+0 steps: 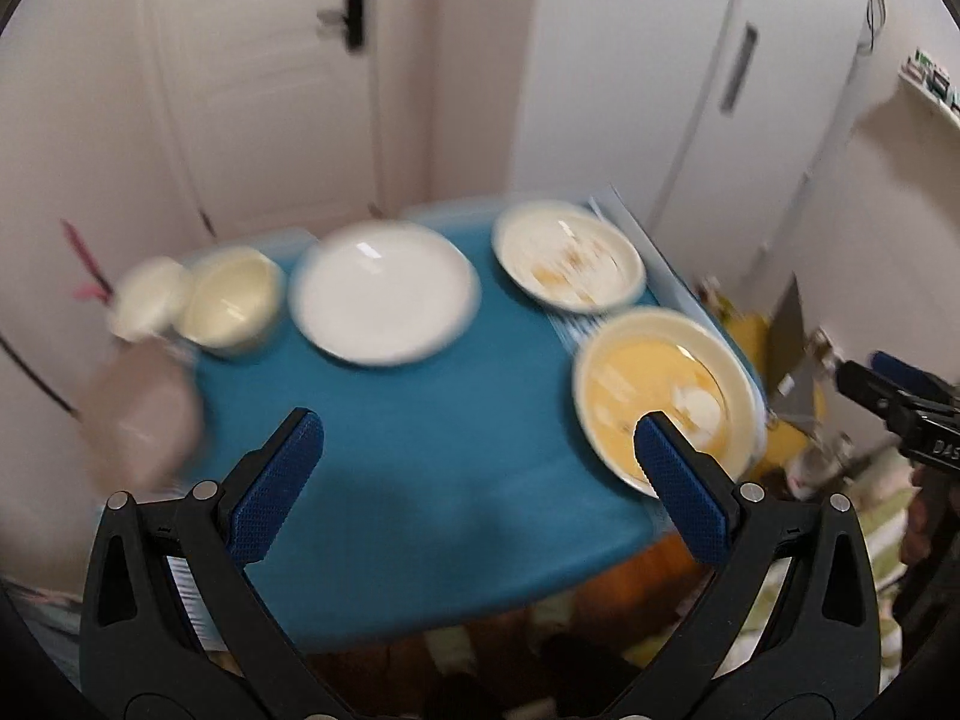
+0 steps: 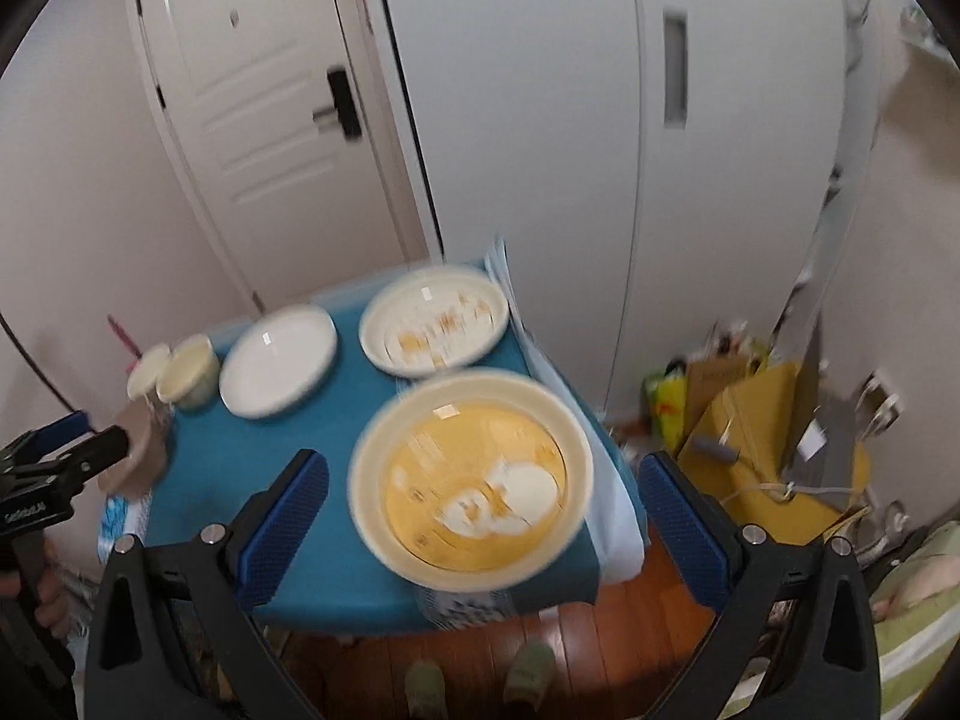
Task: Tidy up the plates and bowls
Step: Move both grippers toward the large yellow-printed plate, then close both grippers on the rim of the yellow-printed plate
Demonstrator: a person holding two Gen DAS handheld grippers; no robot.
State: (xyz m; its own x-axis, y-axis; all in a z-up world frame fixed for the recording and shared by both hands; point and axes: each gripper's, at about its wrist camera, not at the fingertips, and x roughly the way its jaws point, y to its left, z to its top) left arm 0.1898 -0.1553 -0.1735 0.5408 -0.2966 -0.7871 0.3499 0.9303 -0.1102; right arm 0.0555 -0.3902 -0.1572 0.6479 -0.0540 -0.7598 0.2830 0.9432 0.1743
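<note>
On the blue-covered table sit a yellow-centred plate at the near right, a cream plate with orange marks behind it, a plain white plate, a cream bowl and a small white bowl at the far left. My left gripper hangs open above the table's near middle, holding nothing. My right gripper is open above the yellow-centred plate, its fingers either side, apart from it. Both views are blurred.
A brown object lies at the table's left edge. White doors and cabinets stand behind. Yellow boxes and clutter fill the floor to the right. A person's feet in slippers stand on the wood floor below.
</note>
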